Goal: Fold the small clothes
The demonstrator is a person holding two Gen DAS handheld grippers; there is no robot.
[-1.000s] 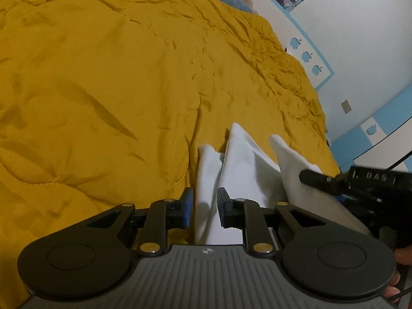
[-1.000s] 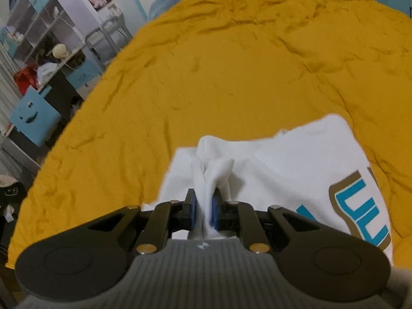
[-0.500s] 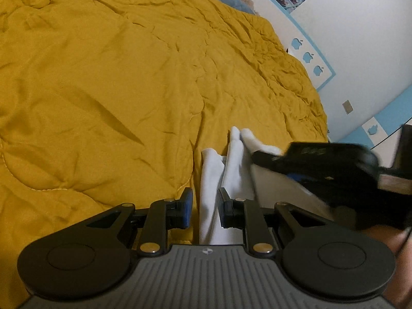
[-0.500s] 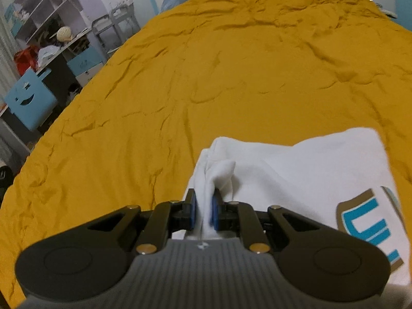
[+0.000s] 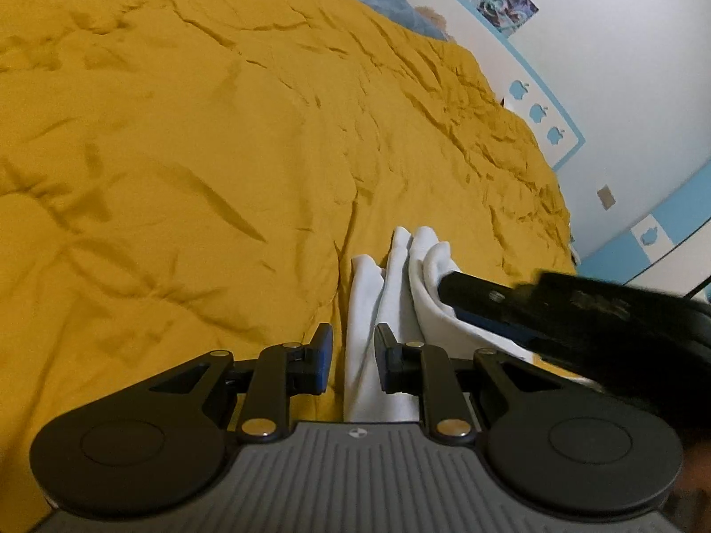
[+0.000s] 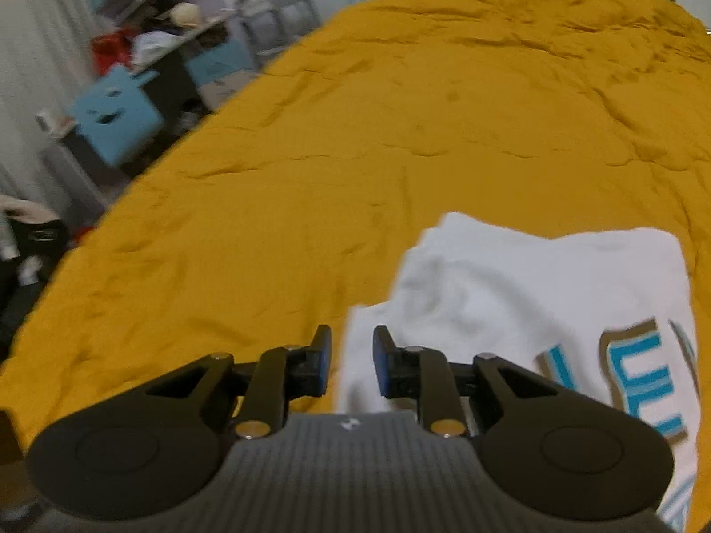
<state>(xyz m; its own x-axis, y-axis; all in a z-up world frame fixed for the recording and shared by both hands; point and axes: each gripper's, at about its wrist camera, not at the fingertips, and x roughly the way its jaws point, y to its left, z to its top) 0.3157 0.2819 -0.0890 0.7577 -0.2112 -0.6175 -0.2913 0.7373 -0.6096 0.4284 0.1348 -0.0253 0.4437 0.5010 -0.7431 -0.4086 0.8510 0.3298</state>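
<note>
Shirt (image 6: 524, 293) on bedspread (image 6: 400, 133), tools apart

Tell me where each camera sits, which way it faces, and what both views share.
Left wrist: sits on the left gripper, looking along its open jaws over the white shirt and yellow bedspread; the right gripper crosses from the right.
Right wrist: sits on the right gripper, jaws open, facing the shirt's printed side and cluttered shelves.
Shared: shirt, bedspread.
</note>
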